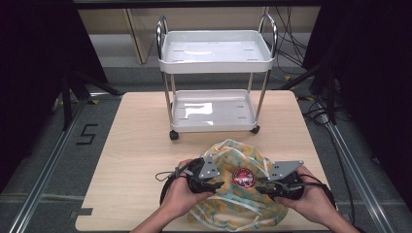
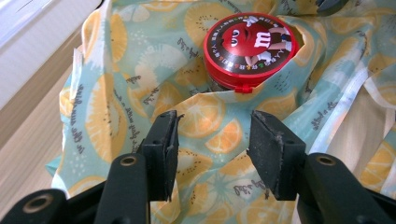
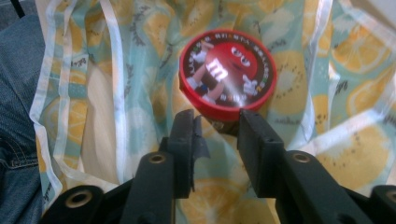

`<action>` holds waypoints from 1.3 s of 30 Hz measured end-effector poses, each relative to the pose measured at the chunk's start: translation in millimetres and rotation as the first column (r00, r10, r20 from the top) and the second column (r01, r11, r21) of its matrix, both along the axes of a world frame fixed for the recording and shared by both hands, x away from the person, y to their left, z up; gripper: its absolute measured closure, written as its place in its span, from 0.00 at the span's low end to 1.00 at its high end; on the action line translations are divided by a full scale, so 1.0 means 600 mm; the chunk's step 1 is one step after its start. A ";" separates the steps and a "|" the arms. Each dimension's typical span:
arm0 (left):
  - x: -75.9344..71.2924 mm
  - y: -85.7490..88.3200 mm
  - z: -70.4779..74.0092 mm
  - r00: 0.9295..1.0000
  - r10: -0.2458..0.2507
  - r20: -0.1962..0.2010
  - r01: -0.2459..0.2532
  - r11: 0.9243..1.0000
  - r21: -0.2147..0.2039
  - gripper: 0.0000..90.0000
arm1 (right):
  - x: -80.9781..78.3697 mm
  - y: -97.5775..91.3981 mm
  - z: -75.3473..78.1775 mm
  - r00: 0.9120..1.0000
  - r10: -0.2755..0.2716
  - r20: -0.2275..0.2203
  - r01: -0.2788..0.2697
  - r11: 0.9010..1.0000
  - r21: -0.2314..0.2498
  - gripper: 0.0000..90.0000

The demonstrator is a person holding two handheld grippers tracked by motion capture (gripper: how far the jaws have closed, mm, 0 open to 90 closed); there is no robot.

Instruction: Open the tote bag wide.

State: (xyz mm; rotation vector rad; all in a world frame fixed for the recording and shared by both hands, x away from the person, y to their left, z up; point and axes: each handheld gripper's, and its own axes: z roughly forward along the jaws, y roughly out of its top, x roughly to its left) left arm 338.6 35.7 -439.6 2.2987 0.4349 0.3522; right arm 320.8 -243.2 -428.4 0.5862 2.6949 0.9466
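A thin, slightly shiny printed bag point(image 1: 243, 194) lay crumpled on a matt pale wood table point(image 1: 136, 145); the round red lid point(image 2: 250, 49) looked glossy plastic.

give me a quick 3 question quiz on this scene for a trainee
1. True or false: the red tin lies on the cart's top shelf.
2. What does the tin rest in? A) the lemon bag B) a bowl C) a drawer
3. Which side of the tin is the left gripper on in the high view?

Key:
1. False; it sits at the near table edge, between both grippers.
2. A
3. Its left side; the right gripper is opposite.
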 end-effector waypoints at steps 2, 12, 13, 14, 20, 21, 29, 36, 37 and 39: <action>0.000 -0.001 0.000 1.000 0.000 -0.001 0.000 1.000 -0.002 0.58 | 0.002 0.003 0.001 1.000 0.003 -0.006 -0.003 1.000 -0.002 0.72; 0.000 -0.004 -0.005 1.000 -0.009 -0.003 0.009 1.000 0.013 0.58 | 0.002 0.022 -0.026 0.997 0.059 -0.054 -0.062 0.997 -0.045 0.84; -0.001 -0.005 -0.006 1.000 -0.014 -0.009 0.014 1.000 0.010 0.58 | 0.002 0.022 -0.026 0.997 0.059 -0.054 -0.062 0.997 -0.045 0.84; 0.000 -0.006 -0.008 1.000 -0.015 -0.007 0.015 1.000 0.012 0.58 | -0.001 0.021 -0.027 0.996 0.052 -0.069 -0.055 0.997 -0.055 0.92; -0.002 -0.009 -0.009 1.000 -0.022 -0.014 0.023 1.000 0.014 0.58 | -0.006 0.023 -0.030 0.996 0.048 -0.075 -0.053 0.997 -0.059 0.98; -0.002 -0.009 -0.009 1.000 -0.022 -0.014 0.023 1.000 0.014 0.58 | -0.006 0.023 -0.030 0.996 0.048 -0.075 -0.053 0.997 -0.059 0.98; -0.001 -0.009 -0.009 1.000 -0.021 -0.012 0.021 1.000 0.013 0.57 | 0.011 0.009 -0.021 1.000 0.002 -0.014 -0.003 0.997 -0.081 0.58; 0.002 -0.006 -0.011 1.000 -0.013 -0.013 0.013 1.000 0.024 0.56 | 0.015 0.013 -0.042 0.999 0.019 -0.049 -0.021 0.999 -0.039 0.53; 0.002 -0.006 -0.012 1.000 -0.013 -0.013 0.014 1.000 0.024 0.56 | 0.015 0.014 -0.043 0.998 0.037 -0.045 -0.039 0.998 -0.045 0.65; 0.002 -0.007 -0.012 1.000 -0.013 -0.018 0.013 1.000 0.018 0.56 | 0.011 0.015 -0.043 0.997 0.028 -0.065 -0.032 0.998 -0.054 0.73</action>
